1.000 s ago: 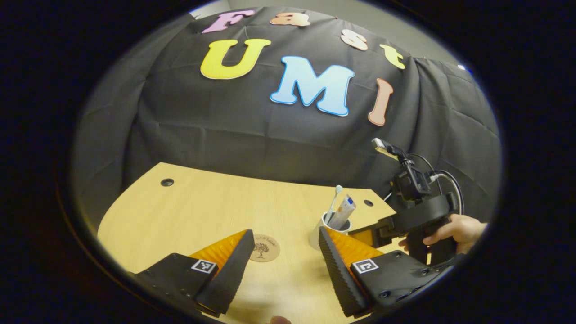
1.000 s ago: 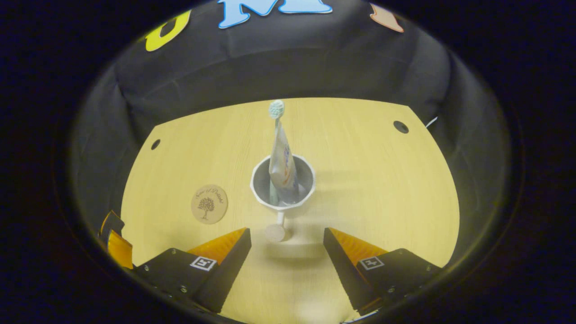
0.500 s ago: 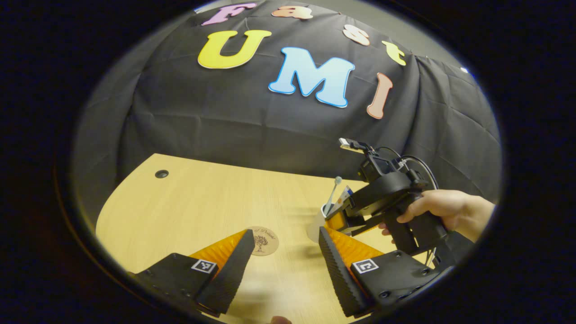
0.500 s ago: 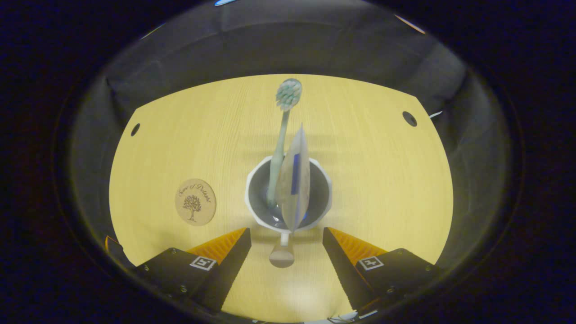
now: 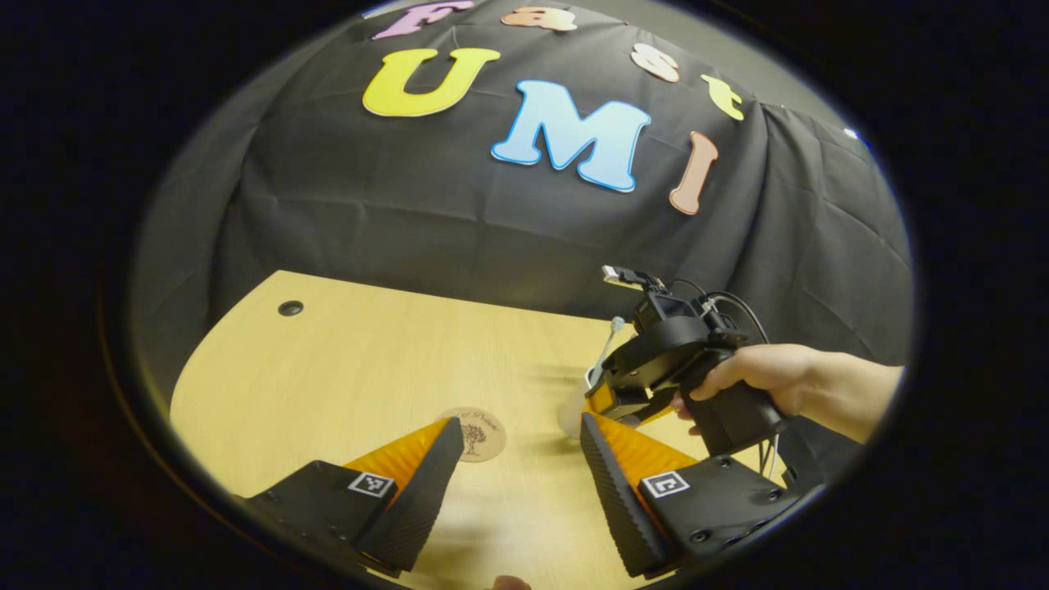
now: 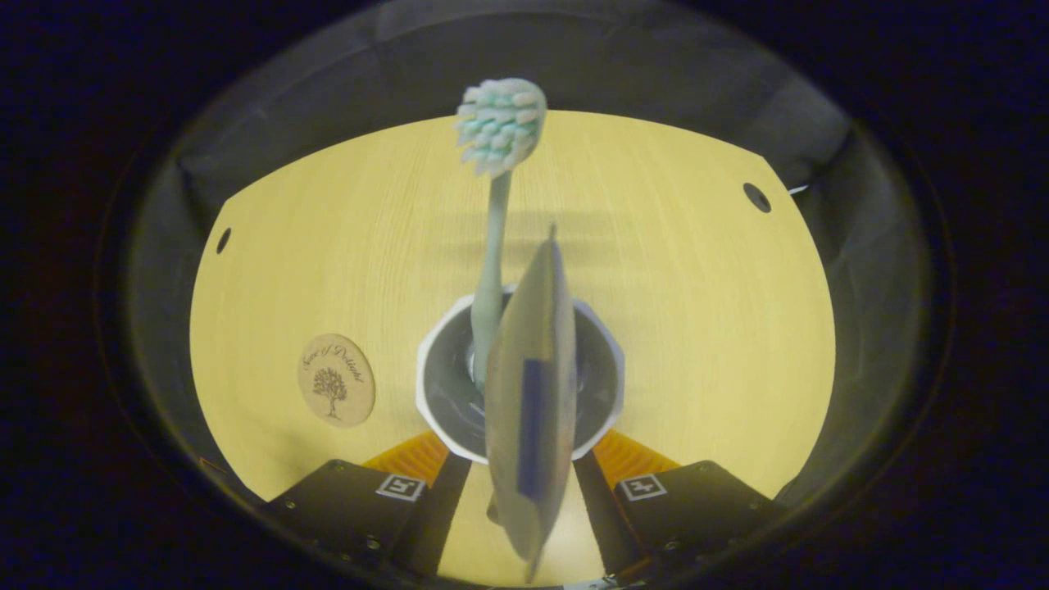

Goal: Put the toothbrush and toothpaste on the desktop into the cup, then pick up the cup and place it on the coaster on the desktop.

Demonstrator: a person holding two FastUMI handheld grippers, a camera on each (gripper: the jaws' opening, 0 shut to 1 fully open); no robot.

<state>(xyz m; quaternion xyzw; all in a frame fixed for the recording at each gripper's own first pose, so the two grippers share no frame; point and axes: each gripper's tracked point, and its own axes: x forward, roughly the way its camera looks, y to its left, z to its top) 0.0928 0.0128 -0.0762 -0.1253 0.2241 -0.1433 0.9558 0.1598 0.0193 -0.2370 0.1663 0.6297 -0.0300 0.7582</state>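
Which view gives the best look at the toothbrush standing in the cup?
The right gripper view: the toothbrush rises from the cup close up, bristles and handle clear beside the toothpaste. The left gripper view shows just its small, distant head.

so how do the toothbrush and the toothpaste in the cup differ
The toothbrush is a thin stem with a bristled head at the top; the toothpaste is a broad, flat tube ending in a crimped edge. The toothbrush stands taller above the cup than the toothpaste. The toothbrush sits to the left of the toothpaste in the right gripper view. Both stand upright inside the cup.
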